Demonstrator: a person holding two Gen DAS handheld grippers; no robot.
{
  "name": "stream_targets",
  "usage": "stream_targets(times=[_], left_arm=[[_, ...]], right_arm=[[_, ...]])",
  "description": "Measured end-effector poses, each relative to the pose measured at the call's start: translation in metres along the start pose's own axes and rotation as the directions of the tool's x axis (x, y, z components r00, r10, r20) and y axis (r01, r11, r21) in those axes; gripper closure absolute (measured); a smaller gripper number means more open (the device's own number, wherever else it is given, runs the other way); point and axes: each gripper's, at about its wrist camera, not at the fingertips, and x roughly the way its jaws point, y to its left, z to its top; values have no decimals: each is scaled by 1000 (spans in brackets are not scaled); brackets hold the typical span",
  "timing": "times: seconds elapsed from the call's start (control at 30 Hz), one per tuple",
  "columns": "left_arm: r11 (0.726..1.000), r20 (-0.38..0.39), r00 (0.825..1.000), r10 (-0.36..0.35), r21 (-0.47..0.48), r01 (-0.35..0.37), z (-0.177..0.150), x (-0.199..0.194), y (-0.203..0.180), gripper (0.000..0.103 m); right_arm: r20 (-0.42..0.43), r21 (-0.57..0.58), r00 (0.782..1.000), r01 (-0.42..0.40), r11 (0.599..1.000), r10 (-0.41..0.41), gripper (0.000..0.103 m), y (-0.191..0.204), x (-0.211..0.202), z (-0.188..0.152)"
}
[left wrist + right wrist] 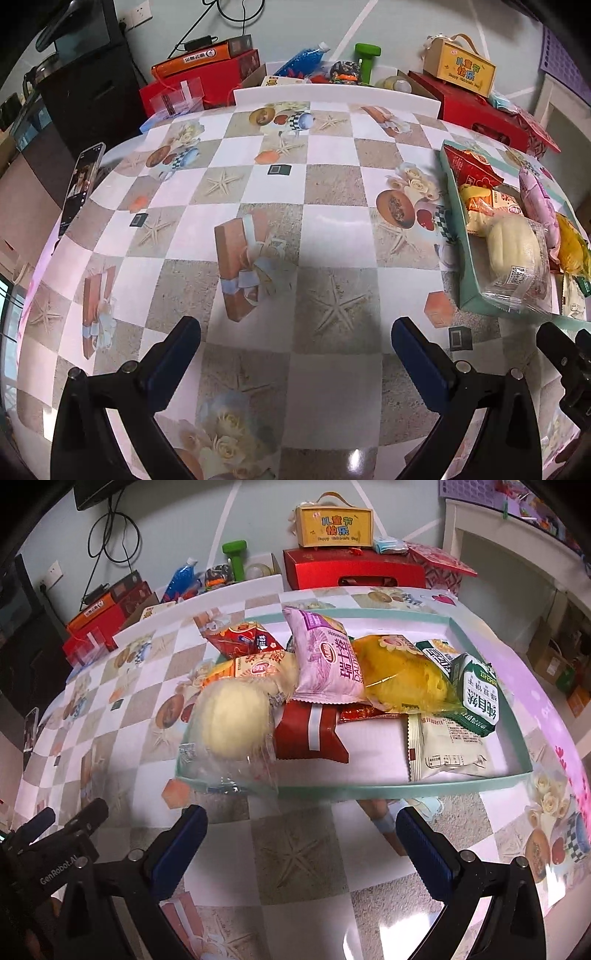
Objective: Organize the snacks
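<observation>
Right wrist view: the right gripper (301,827) hovers low over the checkered table (295,856), jaws spread wide and empty, just short of the teal tray (369,788). Ahead of its fingers the tray holds heaped snack packets: a pale round bun (234,725), a pink packet (328,664). Beside it, the left gripper (295,338) gapes empty too.

Both grippers spread wide, nothing held.

Left gripper (295,339): blue-padded fingers (173,354) set far apart, pointing forward and down at the table, gap between them empty. Right gripper (301,821): same wide spread, blue pads (424,845) clear of any contact, nothing between. Side by side: the right one's black frame shows at the edge of the left wrist view, the left one's at the lower left of the right wrist view.
</observation>
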Motion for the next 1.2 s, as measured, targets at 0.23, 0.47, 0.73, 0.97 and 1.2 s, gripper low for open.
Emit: stream_targets(times=[0.23,0.47,0.73,0.97,1.2], left_arm=[[1000,-16,1000,-12,-3,12,2,6,-1,0],[1000,-18,1000,-7,-9,7,4,9,-1,0],[1000,-43,999,-21,-16,21,5,20,-3,0],[1000,-41,999,-23,-15,22,5,23,-4,0],[1000,-40,999,-24,-14,23,5,25,-4,0]], right_arm=[[3,-7,1000,-5,1000,5,0,0,2,2],[20,7,1000,-4,1000,4,0,-4,2,6],[6,5,1000,-4,1000,4,0,-4,10,6],[5,3,1000,-1,1000,1,0,-3,14,6],[-5,0,1000,1,1000,-1,0,-3,18,5]])
